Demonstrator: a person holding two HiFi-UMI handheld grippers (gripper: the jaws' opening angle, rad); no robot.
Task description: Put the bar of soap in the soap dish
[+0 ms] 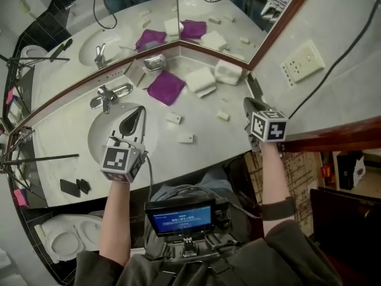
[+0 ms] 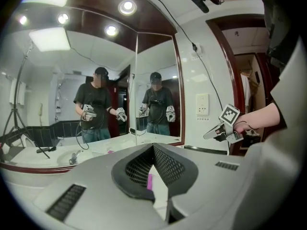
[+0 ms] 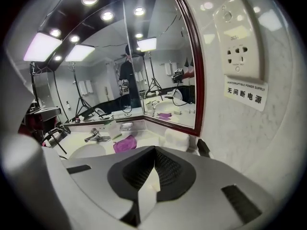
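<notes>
Three small white soap bars (image 1: pixel 174 118) (image 1: pixel 186 138) (image 1: pixel 223 115) lie on the white counter right of the basin. The shiny metal soap dish (image 1: pixel 155 62) (image 3: pixel 127 126) sits in the back corner under the mirrors, holding nothing that I can make out. My left gripper (image 1: pixel 141 109) (image 2: pixel 153 147) hovers over the basin, shut, nothing between its jaws. My right gripper (image 1: pixel 249 103) (image 3: pixel 154 150) is raised by the right wall, above and right of the bars, jaws shut with nothing visible between them. It also shows in the left gripper view (image 2: pixel 206 135).
A faucet (image 1: pixel 106 97) stands behind the sink basin (image 1: pixel 101 139). A purple cloth (image 1: pixel 165 87) and folded white towels (image 1: pixel 200 79) (image 1: pixel 228 72) lie near the dish. A wall socket (image 1: pixel 305 61) is on the right wall. Two black items (image 1: pixel 74 187) lie at the counter's front left; a toilet (image 1: pixel 65 237) is below.
</notes>
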